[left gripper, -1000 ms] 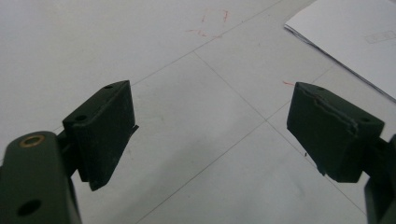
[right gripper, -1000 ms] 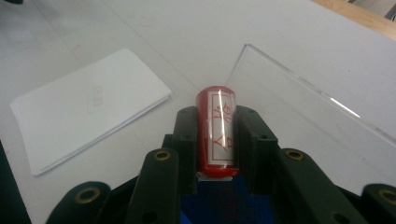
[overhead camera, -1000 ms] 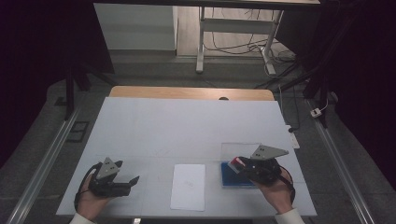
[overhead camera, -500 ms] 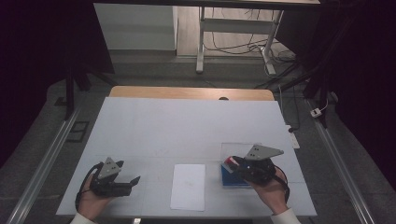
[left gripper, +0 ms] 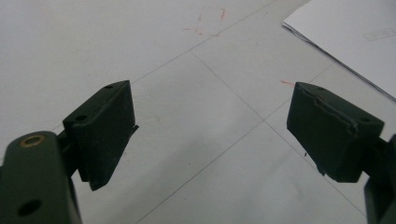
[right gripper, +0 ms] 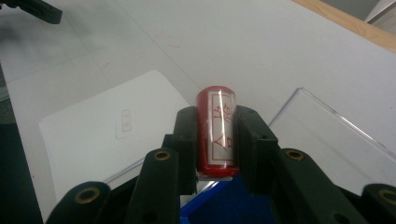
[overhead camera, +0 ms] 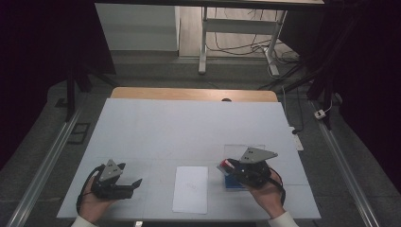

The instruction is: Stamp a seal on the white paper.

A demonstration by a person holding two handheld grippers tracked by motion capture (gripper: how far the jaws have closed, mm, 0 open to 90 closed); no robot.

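Little is changed from half a second ago: the right gripper (overhead camera: 235, 166) is kept over the blue box (overhead camera: 233, 182), fingers closed on the red stamp (right gripper: 215, 130). The left gripper (overhead camera: 134, 184) is held wide open, empty, low over the worktop (overhead camera: 189, 127). The paper (overhead camera: 190, 188) lies between them.

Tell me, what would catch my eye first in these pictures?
Probably the small red cylinder with red characters on a pale label, clamped between the right gripper's black jaws above something blue. A white sheet of paper lies at the table's near edge between the person's hands, and the left gripper is open over bare table.
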